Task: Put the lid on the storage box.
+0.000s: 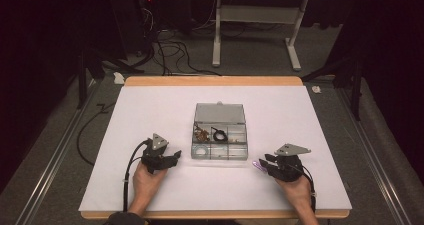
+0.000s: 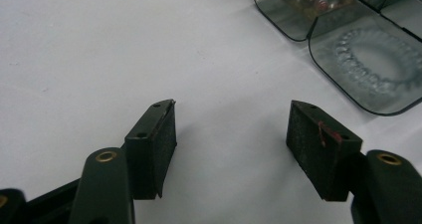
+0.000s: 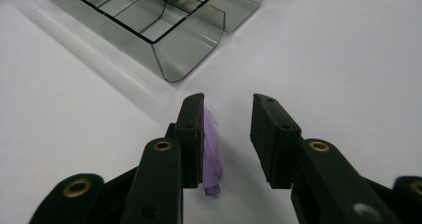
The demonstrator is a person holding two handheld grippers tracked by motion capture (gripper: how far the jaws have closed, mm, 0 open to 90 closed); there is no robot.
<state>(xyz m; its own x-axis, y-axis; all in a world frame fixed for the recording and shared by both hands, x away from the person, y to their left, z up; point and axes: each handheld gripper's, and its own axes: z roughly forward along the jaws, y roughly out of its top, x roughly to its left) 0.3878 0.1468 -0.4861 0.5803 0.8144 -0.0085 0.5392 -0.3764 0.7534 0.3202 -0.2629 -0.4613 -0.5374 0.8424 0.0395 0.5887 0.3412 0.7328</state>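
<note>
A clear grey compartment box point(image 1: 220, 135) with its lid up stands mid-table; it holds a brown beaded piece point(image 1: 201, 133), a black ring point(image 1: 218, 134) and a clear bead bracelet point(image 2: 370, 59). My left gripper point(image 1: 175, 156) rests left of the box, open and with nothing between its jaws point(image 2: 231, 134). My right gripper point(image 1: 265, 161) sits right of the box's front corner. A small purple plastic piece point(image 3: 211, 154) lies between its jaws against the left pad, with a clear gap to the other pad point(image 3: 271, 134). In the high view the purple piece point(image 1: 258, 165) shows at the jaw tips.
White sheet point(image 1: 150, 115) covers the wooden table, whose edge point(image 1: 215, 214) runs along the front. Both forearms enter from the bottom. Cables point(image 1: 170, 50) and a white stand point(image 1: 255, 30) are on the floor beyond the table.
</note>
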